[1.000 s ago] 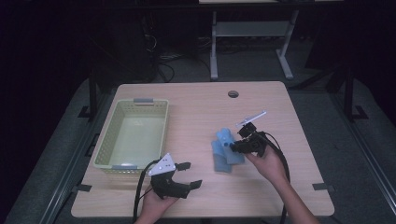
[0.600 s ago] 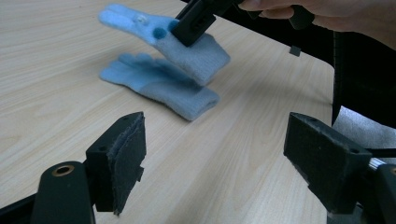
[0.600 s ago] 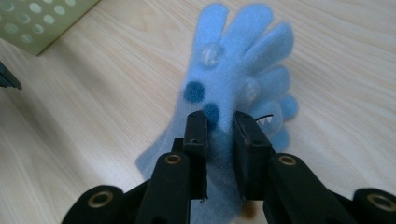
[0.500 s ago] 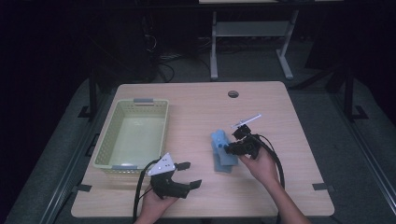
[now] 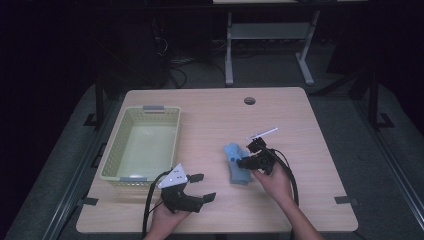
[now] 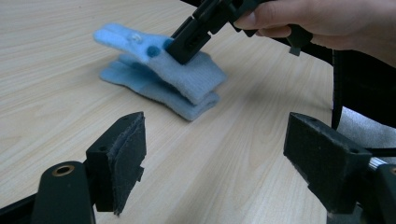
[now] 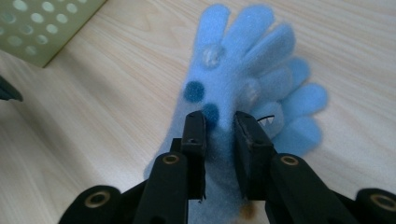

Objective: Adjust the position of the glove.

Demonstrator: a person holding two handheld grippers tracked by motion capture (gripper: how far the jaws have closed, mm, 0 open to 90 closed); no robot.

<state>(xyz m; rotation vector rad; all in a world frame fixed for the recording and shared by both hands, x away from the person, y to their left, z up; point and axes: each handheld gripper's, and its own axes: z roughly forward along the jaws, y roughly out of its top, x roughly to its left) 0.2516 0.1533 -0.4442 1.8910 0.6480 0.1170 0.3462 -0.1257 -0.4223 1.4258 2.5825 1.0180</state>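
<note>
Two light blue fleece gloves [image 5: 235,167] lie stacked right of the table's middle, fingers pointing away. The upper glove [image 7: 243,60] has dark blue dots, and its cuff end is raised off the lower glove [image 6: 140,81]. My right gripper [image 5: 246,161] comes in from the right, and its jaws [image 7: 218,119] are shut on a fold of the upper glove near the dots. From the left gripper view the right gripper [image 6: 182,46] presses onto that glove. My left gripper [image 5: 204,186] rests near the front edge, open, with nothing between its jaws [image 6: 217,123].
A pale green plastic basket [image 5: 107,160] stands on the left part of the table, its corner [image 7: 42,28] close to the gloves. A cable hole [image 5: 249,100] is at the back. The floor around the table is dark.
The right hand and the pinched glove have shifted slightly toward the front edge. The left gripper has stayed where it was.
</note>
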